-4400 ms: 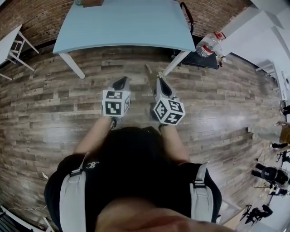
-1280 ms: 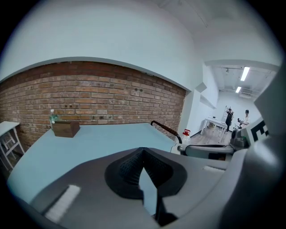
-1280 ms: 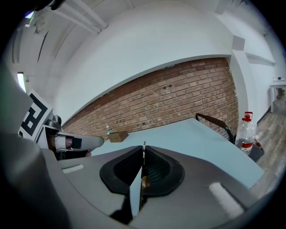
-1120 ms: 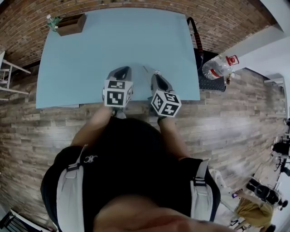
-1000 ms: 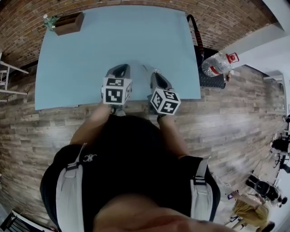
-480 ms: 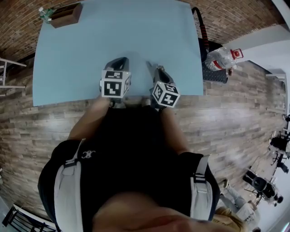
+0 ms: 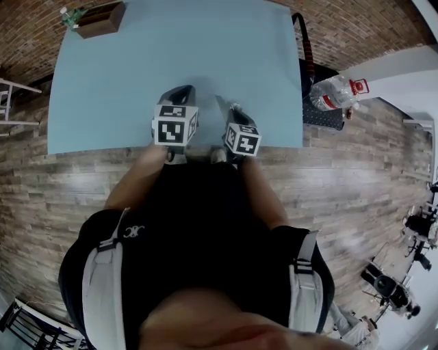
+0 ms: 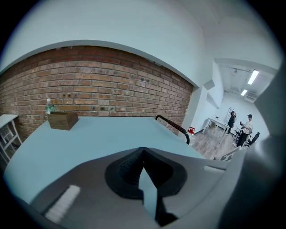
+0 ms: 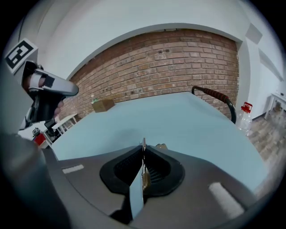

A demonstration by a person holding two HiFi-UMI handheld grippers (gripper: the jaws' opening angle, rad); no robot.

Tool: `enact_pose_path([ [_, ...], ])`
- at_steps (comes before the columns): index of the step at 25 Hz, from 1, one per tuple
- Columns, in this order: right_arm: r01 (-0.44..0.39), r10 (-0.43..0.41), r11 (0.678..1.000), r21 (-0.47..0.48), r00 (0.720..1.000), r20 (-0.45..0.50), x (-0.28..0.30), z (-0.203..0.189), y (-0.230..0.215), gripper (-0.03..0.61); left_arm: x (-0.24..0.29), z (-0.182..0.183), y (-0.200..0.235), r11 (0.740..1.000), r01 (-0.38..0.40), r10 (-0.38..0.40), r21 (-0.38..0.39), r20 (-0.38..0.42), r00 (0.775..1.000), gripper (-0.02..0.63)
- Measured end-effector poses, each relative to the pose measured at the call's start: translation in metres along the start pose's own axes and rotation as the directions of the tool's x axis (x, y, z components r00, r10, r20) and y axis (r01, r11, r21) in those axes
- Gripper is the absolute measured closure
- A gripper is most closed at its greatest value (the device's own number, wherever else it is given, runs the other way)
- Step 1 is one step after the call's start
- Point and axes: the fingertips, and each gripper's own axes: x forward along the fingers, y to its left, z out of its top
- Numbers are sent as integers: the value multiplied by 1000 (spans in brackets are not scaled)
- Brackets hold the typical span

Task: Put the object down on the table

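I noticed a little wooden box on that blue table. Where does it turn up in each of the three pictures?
Head view: wooden box at the top left, on the far left corner of the table.
Left gripper view: the box is at mid-left, at the table's far edge.
Right gripper view: the box is small, left of centre.
Shared landmark: the brick wall right behind the box.
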Motion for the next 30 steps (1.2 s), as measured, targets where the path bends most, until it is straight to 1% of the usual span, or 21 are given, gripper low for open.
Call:
enact_pose_path([
  [5,3,-6,1000,-30,997,-74,10,-16,-8,543,5,3,-2,1000,-10,10,-22,5,1000,615],
  [9,-5,1,999,-39,996,-88,14,-17,-13,537,10,-2,-4,999,-11,11,-40,-2,1000,615],
  [16,5,-13,998,-68,992,-125,20,-25,-19,509,12,-1,-10,999,-20,19,-46,-7,1000,615],
  [18,1,-8,998,-59,993,-121,22,-26,-20,504,13,-2,-11,999,-19,19,-51,-9,1000,615],
  [22,5,-2,999,45,999,-49,17,-16,-30,436,17,-6,-11,998,-16,15,-60,-18,1000,615],
  [25,51,-55,995,82,997,50,2,7,-45,428,18,-4,-12,998,-21,20,-55,-14,1000,615],
  [26,66,-72,995,78,994,87,-5,16,-49,445,18,-3,-13,998,-21,20,-54,-11,1000,615],
  [27,73,-81,995,70,989,123,-14,27,-51,486,19,-2,-15,998,-20,19,-52,-7,1000,615],
  [28,69,-78,996,60,984,159,-23,37,-50,546,19,-1,-16,999,-19,18,-50,-3,1000,615],
  [29,56,-64,997,47,979,195,-33,48,-47,563,20,1,-16,999,-18,18,-47,1,1000,615],
  [30,41,-47,999,30,972,229,-42,59,-43,563,20,3,-17,999,-17,18,-45,4,1000,615],
])
